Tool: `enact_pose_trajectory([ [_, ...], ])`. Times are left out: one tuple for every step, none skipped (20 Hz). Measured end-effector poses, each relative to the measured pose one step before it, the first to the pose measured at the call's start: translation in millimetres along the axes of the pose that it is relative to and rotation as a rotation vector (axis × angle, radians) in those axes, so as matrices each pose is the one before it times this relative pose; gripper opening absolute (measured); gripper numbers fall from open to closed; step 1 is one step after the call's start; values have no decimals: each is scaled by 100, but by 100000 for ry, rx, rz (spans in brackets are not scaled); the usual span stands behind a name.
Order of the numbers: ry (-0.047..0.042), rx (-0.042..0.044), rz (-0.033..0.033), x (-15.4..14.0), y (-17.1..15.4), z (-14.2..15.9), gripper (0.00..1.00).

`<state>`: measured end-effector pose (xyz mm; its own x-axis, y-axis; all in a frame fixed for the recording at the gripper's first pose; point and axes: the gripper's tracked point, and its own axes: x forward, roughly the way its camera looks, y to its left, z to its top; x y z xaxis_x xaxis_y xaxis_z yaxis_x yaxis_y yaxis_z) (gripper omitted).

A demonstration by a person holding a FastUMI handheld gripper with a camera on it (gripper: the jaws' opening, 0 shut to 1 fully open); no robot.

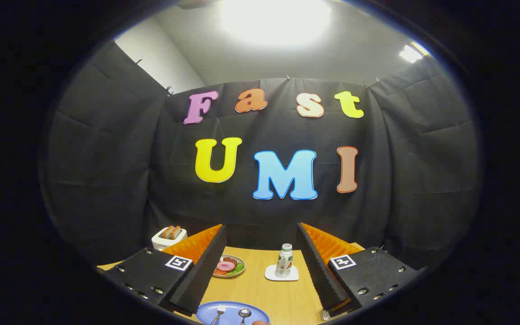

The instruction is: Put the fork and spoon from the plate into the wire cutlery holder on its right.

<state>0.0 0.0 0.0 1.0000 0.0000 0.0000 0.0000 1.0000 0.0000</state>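
Note:
A blue plate lies on the wooden table low between my two fingers. On it rest a fork on the left and a spoon on the right, both with their heads pointing away from me. My gripper is open and held well above the table, nothing between its fingers. A small piece of the wire cutlery holder shows to the right of the plate, just under my right finger.
Farther back on the wooden table sit a small plate of toy food and a white bottle on a white coaster. A white toaster with bread stands at the back left, beyond the left finger.

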Motion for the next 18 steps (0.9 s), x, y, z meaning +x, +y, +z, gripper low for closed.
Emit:
enact_pose_trajectory([
  [418, -349, -235, 130, -84, 151, 95],
  [516, -371, 23, 84, 94, 82, 96],
  [641, -311, -161, 19, 3, -5, 96],
  [1049, -987, 61, 99, 29, -308, 95],
  [1111, -1420, 294, 17, -9, -223, 95],
  [796, -235, 302, 16, -16, -175, 95],
  [707, 831, -150, 13, -109, -106, 95],
  [509, 994, -80, -19, -20, -151, 95],
  [8, 312, -94, 5, -29, 124, 95],
  [-691, -201, -122, -35, -53, 203, 95],
  [-816, -312, -27, -45, 9, 268, 95],
  [-501, -16, 47, -29, -64, -28, 95],
  [146, 319, 749, -14, 79, -103, 95],
  [352, 56, 1505, 73, 291, -316, 95],
  [1549, 592, 2567, 111, 390, -482, 95],
  [3512, 626, 1648, 130, 372, -1109, 95],
  [5071, -589, -42, -36, -14, -1168, 95],
  [4134, -1207, 223, 10, 60, -1019, 95],
])
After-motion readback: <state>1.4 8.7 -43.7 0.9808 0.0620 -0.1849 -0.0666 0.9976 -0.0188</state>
